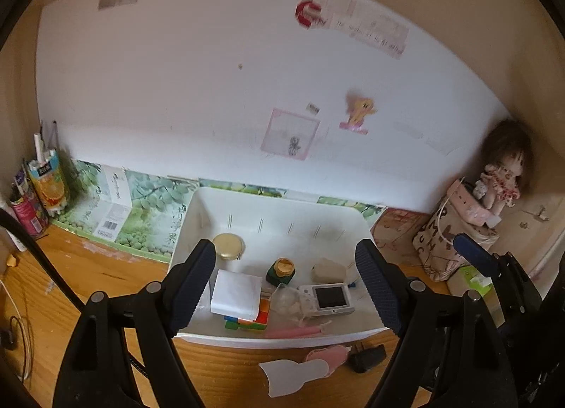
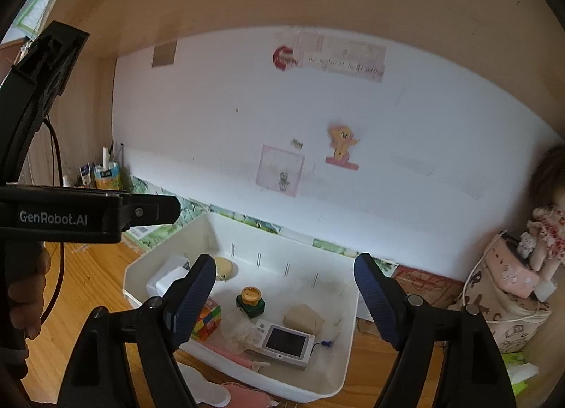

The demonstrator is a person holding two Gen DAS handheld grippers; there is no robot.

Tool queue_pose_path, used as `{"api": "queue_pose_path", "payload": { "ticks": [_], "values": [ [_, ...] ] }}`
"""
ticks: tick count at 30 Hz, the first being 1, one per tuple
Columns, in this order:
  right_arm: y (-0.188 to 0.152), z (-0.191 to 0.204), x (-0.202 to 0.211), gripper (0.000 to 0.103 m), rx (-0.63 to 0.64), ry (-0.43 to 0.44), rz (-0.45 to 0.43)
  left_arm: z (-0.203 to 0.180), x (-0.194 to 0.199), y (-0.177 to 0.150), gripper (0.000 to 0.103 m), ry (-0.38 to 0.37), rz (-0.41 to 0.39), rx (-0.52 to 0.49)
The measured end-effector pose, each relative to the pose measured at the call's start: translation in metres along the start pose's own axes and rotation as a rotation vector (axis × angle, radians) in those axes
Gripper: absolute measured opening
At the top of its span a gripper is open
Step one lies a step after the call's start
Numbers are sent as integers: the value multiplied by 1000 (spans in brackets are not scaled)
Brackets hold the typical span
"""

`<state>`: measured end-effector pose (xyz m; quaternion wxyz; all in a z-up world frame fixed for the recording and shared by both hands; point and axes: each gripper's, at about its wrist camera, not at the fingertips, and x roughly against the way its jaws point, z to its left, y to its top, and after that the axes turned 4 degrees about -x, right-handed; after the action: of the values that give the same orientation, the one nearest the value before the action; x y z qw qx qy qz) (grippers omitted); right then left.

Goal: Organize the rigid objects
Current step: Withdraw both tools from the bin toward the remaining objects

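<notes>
Both grippers, left (image 1: 286, 267) and right (image 2: 285, 288), hover spread wide and empty above the white bin (image 1: 282, 228) (cube, jar, possibly a small handheld screen inside).

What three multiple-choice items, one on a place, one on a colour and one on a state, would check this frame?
1. Where does the small white handheld device with a dark screen lie?
A. inside the white plastic bin
B. on the wooden desk beside the bin
C. on the wall

2. What colour is the lid of the small dark green jar?
A. red
B. yellow-orange
C. white

3. How do the left gripper and right gripper stand?
A. both shut on objects
B. one open, one shut
C. both open and empty

Answers: 1 A, it rests on the bin floor; 2 B, the top shows yellow-orange; 3 C, a wide gap separates each pair of fingers.
</notes>
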<state>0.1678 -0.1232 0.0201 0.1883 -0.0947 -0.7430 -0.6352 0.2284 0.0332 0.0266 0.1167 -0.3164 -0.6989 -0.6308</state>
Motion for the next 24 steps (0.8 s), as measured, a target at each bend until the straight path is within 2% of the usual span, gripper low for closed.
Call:
{"api": "queue_pose_path", "payload": {
  "ticks": [10,18,24],
  "values": [
    [-4,5,47,82,-19,-8,-53,-6,45,-17,86,13,-42,12],
    [-18,11,74,82,-48,0,-68,-10,73,-41,86,20,-36,35],
    [-37,16,91,82,-65,11,-50,-12,84,-63,86,39,1,42]
  ]
}}
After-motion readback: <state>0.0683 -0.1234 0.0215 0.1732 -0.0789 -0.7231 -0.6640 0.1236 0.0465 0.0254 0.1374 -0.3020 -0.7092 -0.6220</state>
